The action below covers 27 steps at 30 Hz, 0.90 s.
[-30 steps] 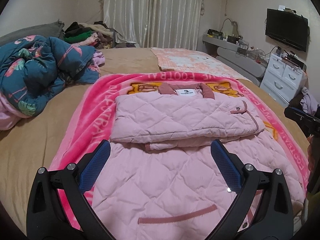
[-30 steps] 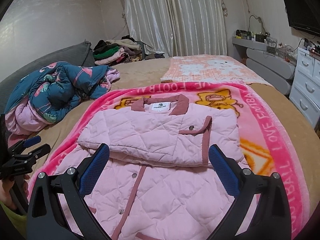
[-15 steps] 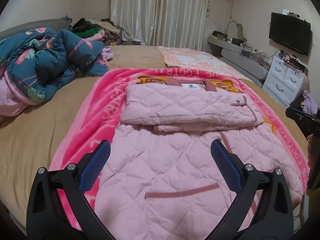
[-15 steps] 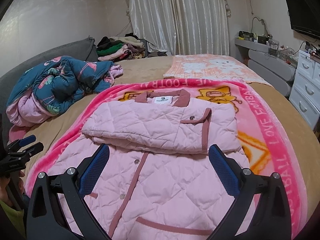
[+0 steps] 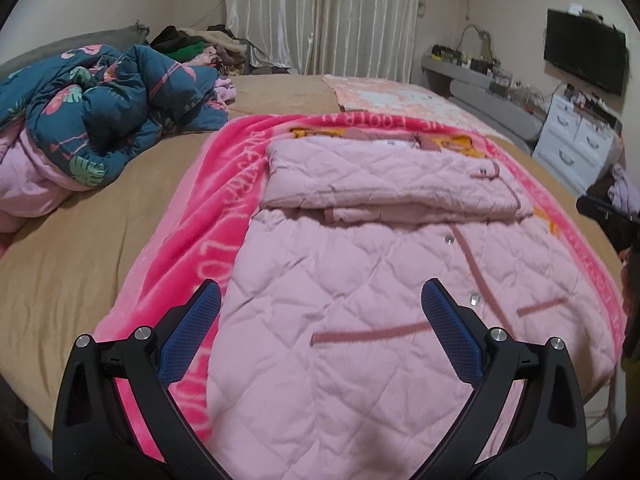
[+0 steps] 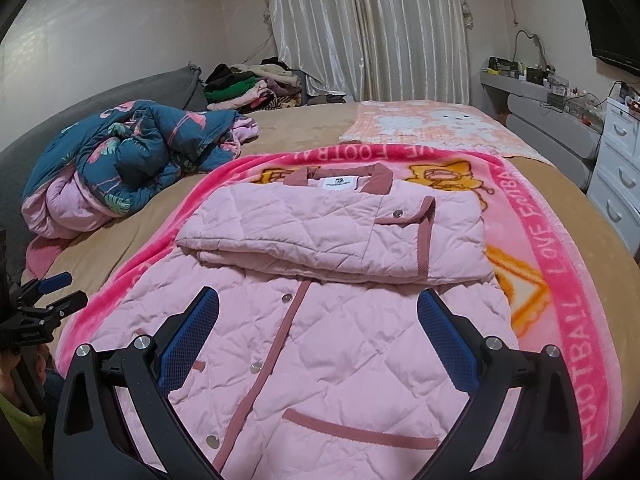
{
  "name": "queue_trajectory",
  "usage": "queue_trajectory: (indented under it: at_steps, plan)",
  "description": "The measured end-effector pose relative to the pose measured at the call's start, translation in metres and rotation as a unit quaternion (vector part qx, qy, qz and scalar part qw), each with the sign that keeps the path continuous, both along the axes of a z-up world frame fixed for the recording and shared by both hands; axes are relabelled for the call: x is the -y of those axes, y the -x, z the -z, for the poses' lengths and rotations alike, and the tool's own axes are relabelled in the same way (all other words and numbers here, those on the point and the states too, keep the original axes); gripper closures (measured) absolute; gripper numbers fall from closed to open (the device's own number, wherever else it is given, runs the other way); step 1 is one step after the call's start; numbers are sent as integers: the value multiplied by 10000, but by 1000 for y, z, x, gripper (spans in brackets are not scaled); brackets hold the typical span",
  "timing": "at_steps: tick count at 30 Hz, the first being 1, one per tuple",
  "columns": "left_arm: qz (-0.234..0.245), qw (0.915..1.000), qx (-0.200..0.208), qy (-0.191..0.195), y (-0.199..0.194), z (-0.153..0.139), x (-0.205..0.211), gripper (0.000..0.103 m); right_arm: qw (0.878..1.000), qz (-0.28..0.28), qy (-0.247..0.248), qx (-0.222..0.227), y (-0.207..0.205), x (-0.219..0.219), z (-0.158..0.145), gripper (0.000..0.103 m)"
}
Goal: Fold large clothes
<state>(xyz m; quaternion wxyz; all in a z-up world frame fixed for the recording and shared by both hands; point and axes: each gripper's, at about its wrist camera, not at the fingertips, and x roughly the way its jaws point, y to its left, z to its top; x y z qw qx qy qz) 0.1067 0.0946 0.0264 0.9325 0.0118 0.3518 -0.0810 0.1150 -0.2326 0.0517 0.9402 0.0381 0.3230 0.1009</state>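
Both jaws stand spread wide, with nothing between the blue pads. In the left wrist view the left gripper (image 5: 321,318) fills the bottom of the frame, above the lower part of the pink coat (image 5: 380,300). In the right wrist view the right gripper (image 6: 318,324) sits the same way, low and centre, over the coat (image 6: 328,312) where its buttoned front runs down. The coat lies on a pink blanket (image 6: 560,280) spread over the bed (image 6: 304,132); its sleeves are folded across the chest into a flat band just below the collar (label showing), mid-frame in both views. A blue quilt (image 6: 132,152) is heaped at the left of the frame, well apart from the coat. White drawers (image 6: 620,168) stand at the right edge, curtains (image 6: 372,28) at top centre.
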Motion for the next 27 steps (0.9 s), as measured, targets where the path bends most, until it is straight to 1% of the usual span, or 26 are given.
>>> queue_trajectory:
  at_steps: [2, 5, 11, 17, 22, 27]
  plan:
    - [19, 9999, -85, -85, 5, 2, -1, 9, 10000, -25, -13, -26, 1, -1, 2, 4]
    - [59, 9998, -160, -97, 11, 1, -7, 9, 10000, -62, -41, -61, 3, -1, 4, 4]
    - [-150, 9992, -360, -76, 19, -2, -29, 9, 9999, -98, -57, -55, 7, -2, 6, 4]
    - [-169, 9964, -832, -67, 20, 6, -45, 9, 9999, -89, -96, 8, 14, 2, 4, 4]
    - [-134, 9910, -1323, -178, 18, 19, -54, 9, 9999, -53, -124, 15, 19, 11, 3, 4]
    - [-55, 9853, -1691, -227, 14, 34, -54, 9, 10000, 61, -66, -36, 24, 23, 6, 4]
